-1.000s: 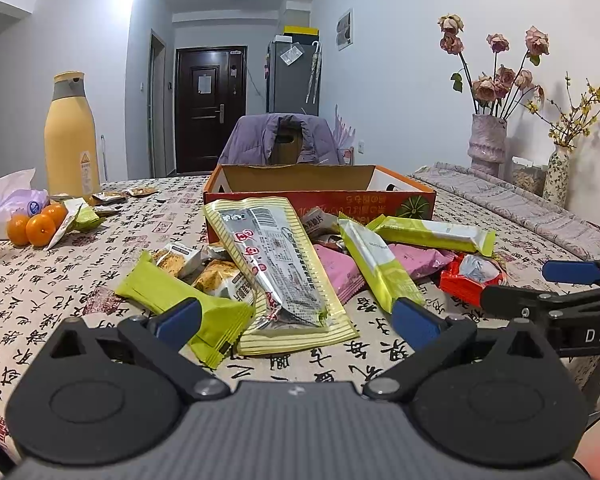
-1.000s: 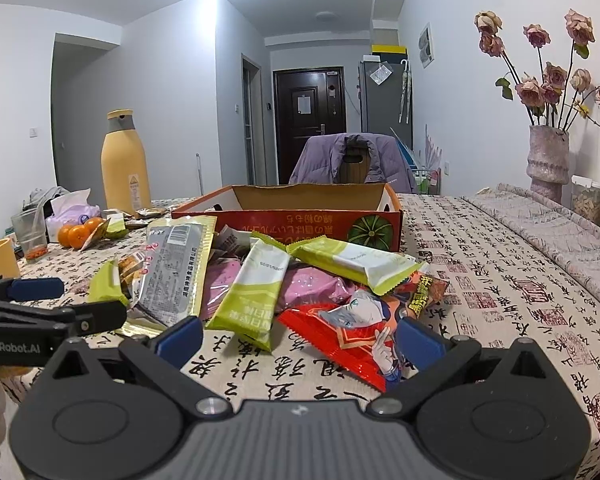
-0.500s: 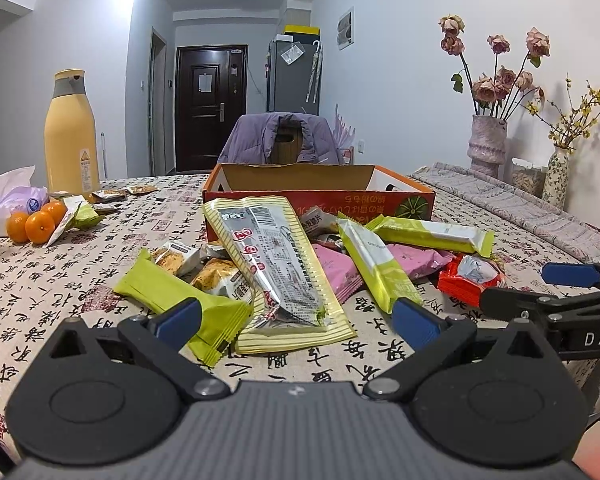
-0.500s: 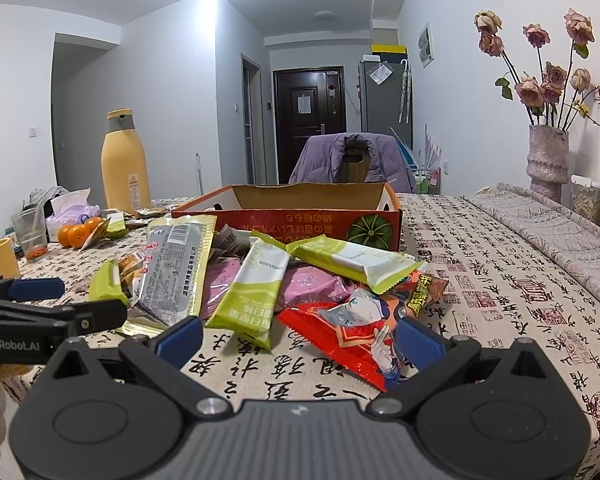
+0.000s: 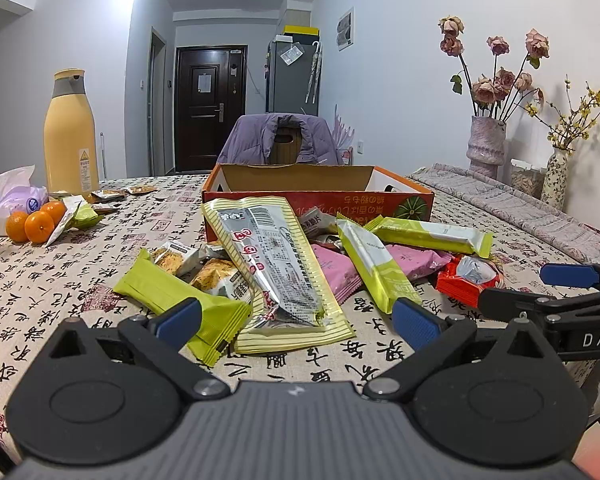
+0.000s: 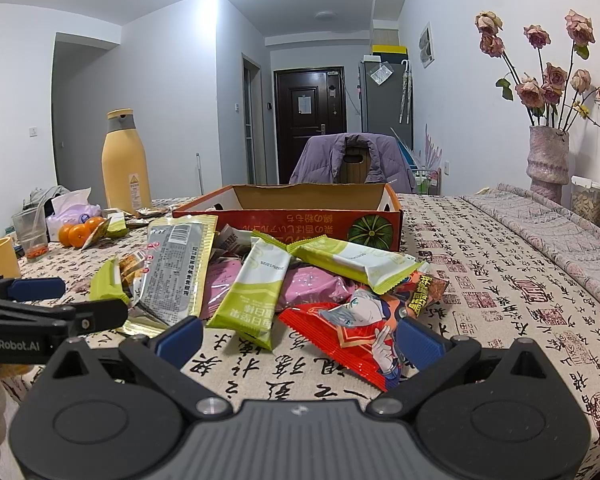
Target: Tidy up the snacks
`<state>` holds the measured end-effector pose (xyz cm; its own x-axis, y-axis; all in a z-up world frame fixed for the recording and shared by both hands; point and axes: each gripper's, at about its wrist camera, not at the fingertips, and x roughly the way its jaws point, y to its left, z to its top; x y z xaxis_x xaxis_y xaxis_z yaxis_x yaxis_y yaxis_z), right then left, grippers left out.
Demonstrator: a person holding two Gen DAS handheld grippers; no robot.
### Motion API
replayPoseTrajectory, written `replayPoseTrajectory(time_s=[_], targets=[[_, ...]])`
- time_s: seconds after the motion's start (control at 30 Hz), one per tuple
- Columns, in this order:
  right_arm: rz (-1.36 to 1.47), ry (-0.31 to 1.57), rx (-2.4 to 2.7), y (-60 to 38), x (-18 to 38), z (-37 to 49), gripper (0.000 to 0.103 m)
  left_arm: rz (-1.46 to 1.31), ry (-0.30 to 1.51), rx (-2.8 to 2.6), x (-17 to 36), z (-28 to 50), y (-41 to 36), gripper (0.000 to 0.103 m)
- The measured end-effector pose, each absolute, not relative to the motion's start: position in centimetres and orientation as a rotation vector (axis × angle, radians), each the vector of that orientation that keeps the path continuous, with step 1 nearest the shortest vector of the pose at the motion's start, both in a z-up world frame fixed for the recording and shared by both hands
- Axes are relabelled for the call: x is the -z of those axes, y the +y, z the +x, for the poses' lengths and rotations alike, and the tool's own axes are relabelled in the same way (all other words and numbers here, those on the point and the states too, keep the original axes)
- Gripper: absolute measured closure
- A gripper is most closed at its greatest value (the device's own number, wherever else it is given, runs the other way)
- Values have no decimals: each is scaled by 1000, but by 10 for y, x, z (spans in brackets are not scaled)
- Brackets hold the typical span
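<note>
L tongs (image 5: 296, 322): jaws wide apart, nothing held; low at near table edge, aimed along the pile.
R tongs (image 6: 300, 336): jaws spread, empty; same height, alongside L unit, each visible at the side of the other's view.
Tablecloth (image 5: 40, 292): script print, covers whole table; bare strip betw. tongs & pile.
Long yellow-edged pkt (image 5: 274, 268): nearest L tongs; its near end lies betw. the two fingertips but short of them, far end props on box wall. Judged easiest first pick for L.
Lime bar, left (image 5: 180, 300): flat, just beside L tongs' left fingertip, partly under the long pkt.
Red cartoon pkt (image 6: 360, 328): nearest R tongs; corner reaches to right fingertip, no contact clear.
Lime bar, centre (image 6: 256, 288): slanted over pink pkts (image 6: 312, 284); ahead of R tongs, slightly left.
Lime bar, far (image 6: 352, 260): rests atop heap, crosswise.
Small cracker pkts (image 5: 204, 268): tucked under long pkt.
Cardboard box (image 5: 320, 196): open top, empty as far as seen; directly behind heap, prob. the destination, hence snacks dumped against its front.
Status: no snack lifted yet.
Oranges (image 5: 32, 222): far left, well apart.
Yellow bottle (image 5: 70, 136): far left, upright.
Vase w/ roses (image 6: 548, 164): far right.
</note>
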<state>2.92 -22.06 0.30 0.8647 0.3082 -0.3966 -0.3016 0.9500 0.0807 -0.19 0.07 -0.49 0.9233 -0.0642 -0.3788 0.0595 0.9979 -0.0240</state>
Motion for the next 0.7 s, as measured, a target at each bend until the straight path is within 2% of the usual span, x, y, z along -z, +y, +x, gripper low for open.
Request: replayPoseTrajectory(time_s=[0.7], targets=[[13, 417, -320, -221, -3, 28, 0, -16, 386, 66, 3, -3, 3, 0]])
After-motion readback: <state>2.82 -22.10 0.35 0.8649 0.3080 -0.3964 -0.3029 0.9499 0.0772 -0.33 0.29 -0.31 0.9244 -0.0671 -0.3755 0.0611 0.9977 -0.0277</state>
